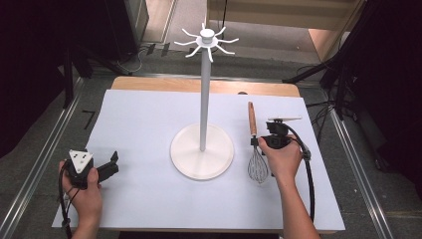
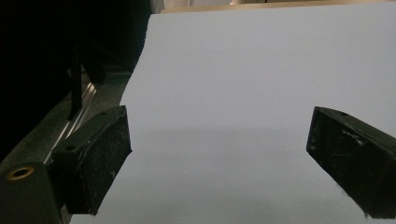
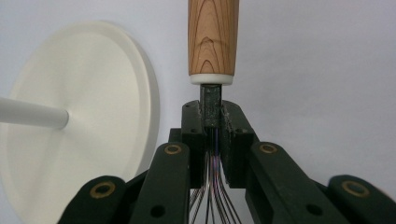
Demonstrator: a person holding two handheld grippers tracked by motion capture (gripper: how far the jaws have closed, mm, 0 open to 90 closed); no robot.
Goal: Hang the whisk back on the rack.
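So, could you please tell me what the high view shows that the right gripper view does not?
High view alone: the stand's hook crown at the top of the pole, the left tongs open over the white sheet, both of the person's hands, and the whisk's wire head.

Right gripper view alone: the right tongs shut on the whisk's dark neck just below the wooden handle.

Both: the whisk's wooden handle, the stand's round base and the white sheet.

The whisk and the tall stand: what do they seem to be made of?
The whisk: its handle looks like varnished wood, with visible brown grain; its loops look like thin shiny metal wire. The stand: smooth matte white, probably painted metal or plastic; the pictures leave that open.
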